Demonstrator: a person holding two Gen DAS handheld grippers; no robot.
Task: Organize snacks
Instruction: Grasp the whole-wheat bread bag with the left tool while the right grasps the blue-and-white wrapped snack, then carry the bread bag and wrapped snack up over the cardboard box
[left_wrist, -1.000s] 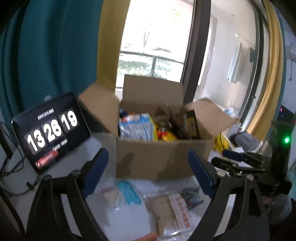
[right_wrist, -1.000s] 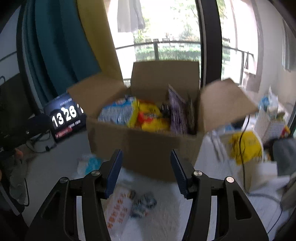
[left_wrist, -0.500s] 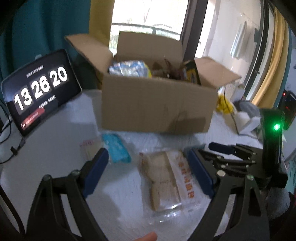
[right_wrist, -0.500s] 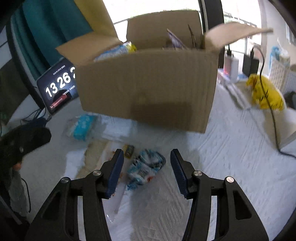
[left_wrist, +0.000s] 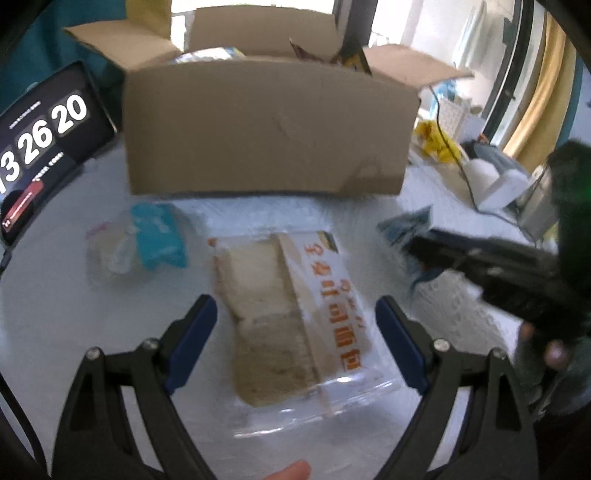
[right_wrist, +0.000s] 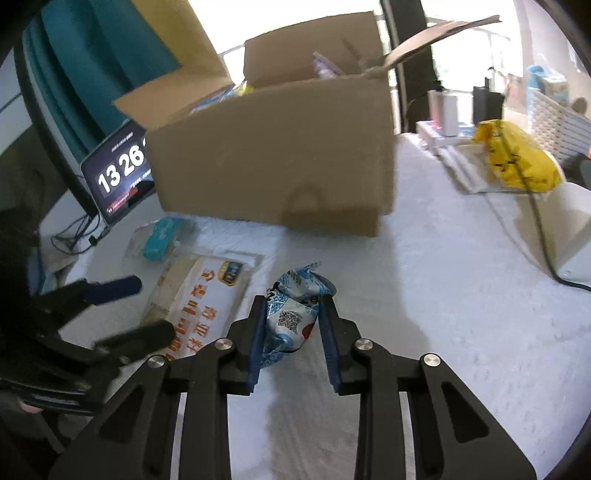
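Note:
An open cardboard box (left_wrist: 266, 129) holding snack packs stands on the white table; it also shows in the right wrist view (right_wrist: 273, 155). My left gripper (left_wrist: 295, 317) is open, its fingers on either side of a clear bag of sliced bread (left_wrist: 288, 310) with orange lettering, which also lies in the right wrist view (right_wrist: 199, 295). My right gripper (right_wrist: 293, 317) has its fingers around a small blue and white snack packet (right_wrist: 293, 310), the pads touching its sides. A blue and clear snack pack (left_wrist: 147, 236) lies left of the bread.
A tablet clock (left_wrist: 40, 140) leans at the left of the box. A yellow bag (right_wrist: 517, 155), cables and white items sit at the right. The right gripper's body (left_wrist: 517, 280) shows in the left wrist view.
Both grippers dropped towards the table and closer to the snacks. The left now straddles the bread bag. The right moved onto the blue packet and narrowed around it.

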